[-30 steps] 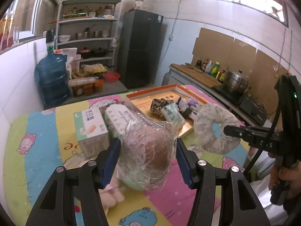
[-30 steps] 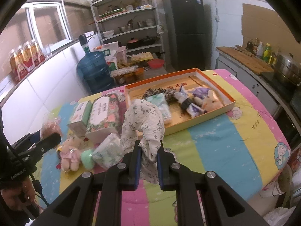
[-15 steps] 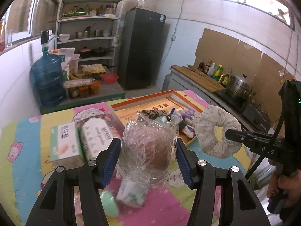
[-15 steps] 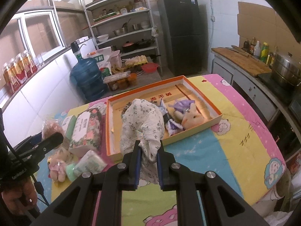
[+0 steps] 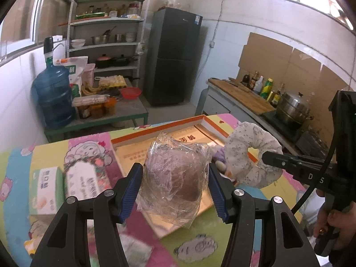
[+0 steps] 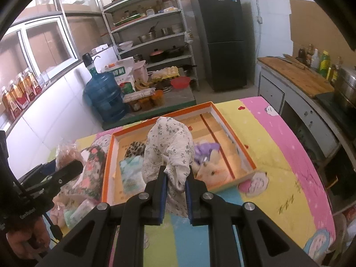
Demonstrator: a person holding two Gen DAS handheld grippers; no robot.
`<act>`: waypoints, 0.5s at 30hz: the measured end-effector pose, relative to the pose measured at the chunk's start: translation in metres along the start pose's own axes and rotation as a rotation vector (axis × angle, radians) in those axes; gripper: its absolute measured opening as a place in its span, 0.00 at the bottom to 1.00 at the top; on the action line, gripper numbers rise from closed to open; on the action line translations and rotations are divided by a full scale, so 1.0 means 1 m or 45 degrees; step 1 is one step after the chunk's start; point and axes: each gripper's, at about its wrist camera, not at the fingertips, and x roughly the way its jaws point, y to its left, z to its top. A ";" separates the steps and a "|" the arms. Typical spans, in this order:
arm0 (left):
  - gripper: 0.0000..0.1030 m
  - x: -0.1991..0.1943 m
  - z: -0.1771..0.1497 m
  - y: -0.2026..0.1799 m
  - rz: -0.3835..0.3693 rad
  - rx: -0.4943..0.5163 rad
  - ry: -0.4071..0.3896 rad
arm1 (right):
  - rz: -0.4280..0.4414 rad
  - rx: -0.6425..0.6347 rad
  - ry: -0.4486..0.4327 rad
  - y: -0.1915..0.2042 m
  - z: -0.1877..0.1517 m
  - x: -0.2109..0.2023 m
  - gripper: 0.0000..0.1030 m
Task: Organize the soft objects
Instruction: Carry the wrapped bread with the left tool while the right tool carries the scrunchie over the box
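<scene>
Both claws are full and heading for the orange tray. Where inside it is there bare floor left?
Free: the far strip of the orange tray behind the purple plush, along the back rim. Crowded: the near half, filled by the leopard pouch, tissue pack and pale plush toy.

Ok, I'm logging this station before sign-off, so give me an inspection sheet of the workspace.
Surface: table under a colourful cartoon-print cloth.
Job's things: orange-rimmed shallow cardboard tray holding a purple-and-cream plush toy; clear-plastic-wrapped brown bun; floral fabric ring.
Clutter: tissue packs beside the tray.
Grippers: left gripper shut on the bun; right gripper shut on the ring.
Cables: black lead on the right gripper.
Surroundings: dark fridge, shelving, blue water jug.
</scene>
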 end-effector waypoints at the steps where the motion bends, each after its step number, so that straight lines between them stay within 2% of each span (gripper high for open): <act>1: 0.58 0.006 0.003 -0.003 0.008 -0.004 0.002 | 0.007 -0.005 0.001 -0.004 0.005 0.004 0.15; 15: 0.58 0.090 0.041 -0.018 0.105 -0.053 0.060 | 0.114 -0.053 0.041 -0.046 0.058 0.069 0.15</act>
